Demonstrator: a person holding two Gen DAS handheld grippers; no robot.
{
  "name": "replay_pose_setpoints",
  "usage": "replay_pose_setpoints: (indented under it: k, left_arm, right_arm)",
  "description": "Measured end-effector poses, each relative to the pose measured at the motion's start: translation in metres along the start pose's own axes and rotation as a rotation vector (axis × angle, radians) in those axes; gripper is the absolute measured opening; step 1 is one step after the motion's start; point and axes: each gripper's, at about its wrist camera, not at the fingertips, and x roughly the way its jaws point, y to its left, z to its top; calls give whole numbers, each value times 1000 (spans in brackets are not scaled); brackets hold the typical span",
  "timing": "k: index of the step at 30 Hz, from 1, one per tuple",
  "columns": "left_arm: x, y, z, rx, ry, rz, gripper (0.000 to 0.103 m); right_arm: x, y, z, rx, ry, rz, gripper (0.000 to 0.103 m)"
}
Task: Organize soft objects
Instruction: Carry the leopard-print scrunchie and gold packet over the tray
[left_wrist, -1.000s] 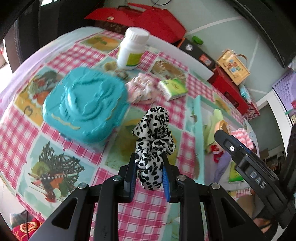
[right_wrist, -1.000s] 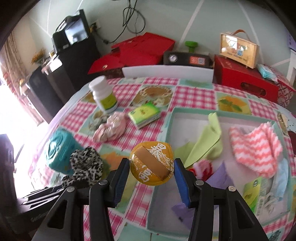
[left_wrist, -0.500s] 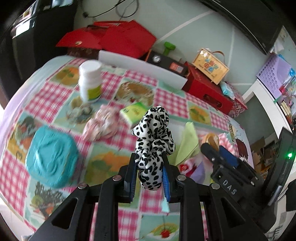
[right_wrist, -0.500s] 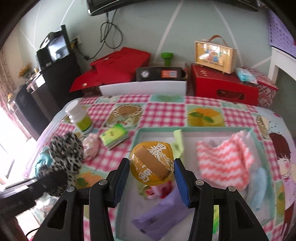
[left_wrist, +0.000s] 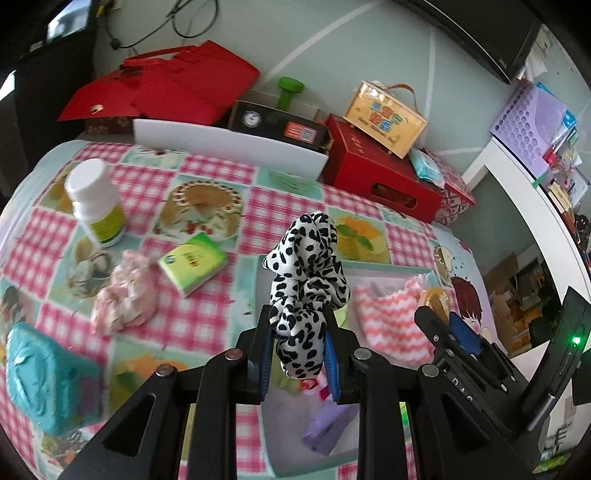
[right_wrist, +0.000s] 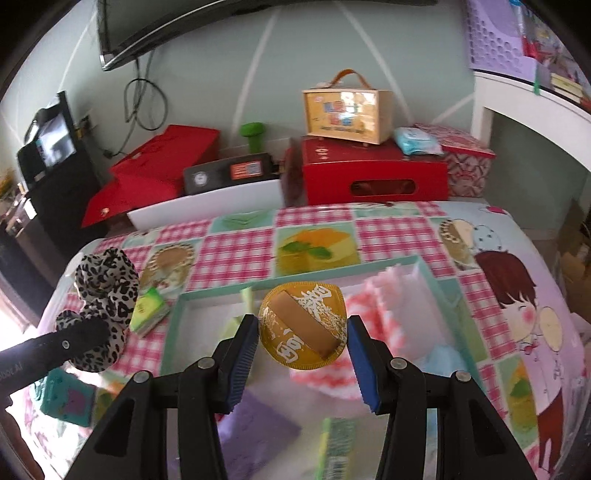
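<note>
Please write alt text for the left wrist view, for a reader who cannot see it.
The left gripper holds a black-and-white spotted scrunchie between its fingers, above a checked tablecloth. Under it is a pale green tray with a pink zigzag cloth; the right gripper is at the right.

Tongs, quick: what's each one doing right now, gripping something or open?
Left tongs: closed on the spotted scrunchie.
Right tongs: closed on the round gold packet.
</note>
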Motion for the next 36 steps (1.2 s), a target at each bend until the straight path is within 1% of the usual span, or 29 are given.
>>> replay_pose_setpoints:
  k: [5,11,14,19,22,25,30,36]
  left_arm:
    - [25,-9,5,20,35,-15,25]
    - [60,-3,5,2,89,-3,25]
    - [74,0,3,-3,112,-3,25]
    - [92,2,-7,-5,168,-10,25]
    - [97,4,-12,-6,195,-8,25]
    - [100,5,-16,-5,211,-2,25]
    - [101,6,-15,-7,221,1,26]
    - [96,5,-13,-4,230,6,27]
  right_arm:
    - [8,-8,2,1,15,-46,52]
    - [20,-8,3,-17,30,-58,52]
    - [25,-7,4,-38,44,-85,52]
    - [36,-6,0,-41,77,-97,52]
    - [39,-5,-2,-55,88,-113,52]
    - [41,-3,-4,-62,98,-111,52]
    - [46,-4,-7,-65,121,-120,52]
    - [46,-5,-7,-65,128,-123,52]
